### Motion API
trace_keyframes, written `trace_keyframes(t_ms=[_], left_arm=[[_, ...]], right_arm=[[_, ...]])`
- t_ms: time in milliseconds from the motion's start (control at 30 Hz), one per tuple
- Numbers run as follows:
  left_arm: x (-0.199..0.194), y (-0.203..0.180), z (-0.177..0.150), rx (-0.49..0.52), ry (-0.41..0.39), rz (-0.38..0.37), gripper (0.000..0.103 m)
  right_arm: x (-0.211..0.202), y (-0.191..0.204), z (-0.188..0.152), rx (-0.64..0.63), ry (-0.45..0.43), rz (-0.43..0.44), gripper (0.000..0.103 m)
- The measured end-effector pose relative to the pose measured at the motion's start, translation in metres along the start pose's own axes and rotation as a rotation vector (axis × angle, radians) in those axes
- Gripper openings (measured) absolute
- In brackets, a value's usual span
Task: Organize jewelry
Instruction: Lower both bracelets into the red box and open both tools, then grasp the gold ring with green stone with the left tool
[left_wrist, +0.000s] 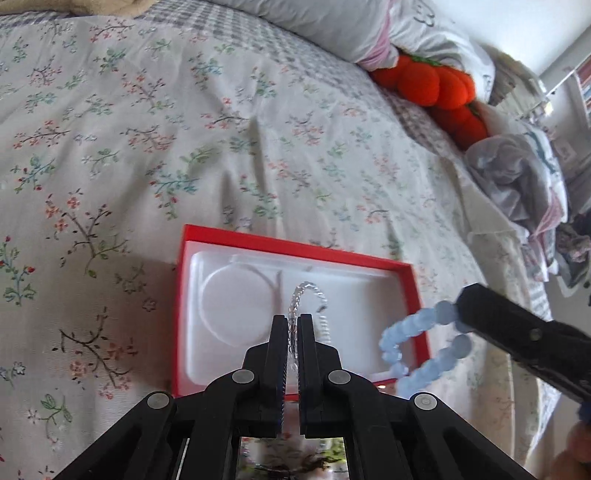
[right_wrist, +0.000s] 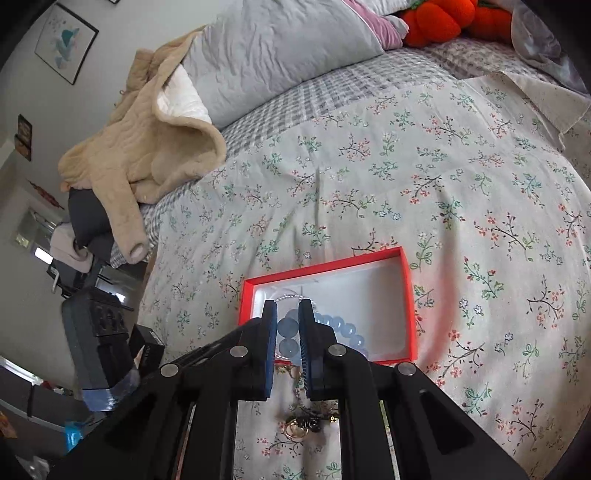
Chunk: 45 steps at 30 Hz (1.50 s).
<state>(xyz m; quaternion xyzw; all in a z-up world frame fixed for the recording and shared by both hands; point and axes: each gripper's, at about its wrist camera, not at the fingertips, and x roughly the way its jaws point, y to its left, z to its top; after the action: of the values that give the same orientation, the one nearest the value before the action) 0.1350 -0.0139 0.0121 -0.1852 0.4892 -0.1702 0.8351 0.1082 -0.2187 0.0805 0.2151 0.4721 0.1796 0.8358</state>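
The left gripper (left_wrist: 293, 325) is pinching a clear beaded bracelet (left_wrist: 310, 295) between nearly closed jaws, the loop of small glassy beads arching out past the tips and hanging over the red box (left_wrist: 295, 243) with its white moulded insert. The right gripper (right_wrist: 288, 325) is likewise clamping down, its jaws closed on a blue beaded bracelet (right_wrist: 340, 328) with two of the large pale-blue beads caught between the pads; in the left wrist view that bracelet (left_wrist: 417, 350) is dangling at the box's right edge, partly over the rim. The box is lying open on the floral bedspread (left_wrist: 147, 147), and nothing appears to be resting in it yet. Both pieces seem to be in the carrying-and-placing step, each poised above or beside the box. The next move is probably calling for lowering each bracelet into a recess of the insert, bringing the blue one further inward so it is clearing the red rim, then opening the jaws gently so the beads settle rather than snag. More jewelry (right_wrist: 306, 424), gold-toned rings and a chain, is waiting on the bedspread just below the right gripper, outside the box.
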Motion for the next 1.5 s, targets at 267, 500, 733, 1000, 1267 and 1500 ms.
trace_keyframes(t_ms=[267, 500, 733, 1000, 1267, 1500], left_arm=[[0.008, 0.007, -0.001, 0.043, -0.006, 0.128, 0.000], [0.012, 0.003, -0.003, 0.100, -0.016, 0.223, 0.000], [0.015, 0.001, -0.006, 0.112, -0.011, 0.241, 0.000], [0.017, 0.003, -0.007, 0.105, -0.001, 0.226, 0.000], [0.012, -0.007, -0.005, 0.151, -0.012, 0.260, 0.001], [-0.011, -0.022, -0.022, 0.201, -0.024, 0.254, 0.055]], right_arm=[[0.019, -0.013, 0.003, 0.009, 0.029, -0.029, 0.012], [0.011, -0.009, 0.008, -0.007, 0.011, 0.011, 0.012], [0.010, -0.003, 0.007, -0.023, 0.000, 0.040, 0.012], [0.026, -0.037, 0.005, 0.002, 0.067, -0.150, 0.012], [0.026, -0.044, 0.004, -0.052, 0.069, -0.178, 0.014], [0.000, -0.029, -0.010, -0.166, 0.063, -0.205, 0.031]])
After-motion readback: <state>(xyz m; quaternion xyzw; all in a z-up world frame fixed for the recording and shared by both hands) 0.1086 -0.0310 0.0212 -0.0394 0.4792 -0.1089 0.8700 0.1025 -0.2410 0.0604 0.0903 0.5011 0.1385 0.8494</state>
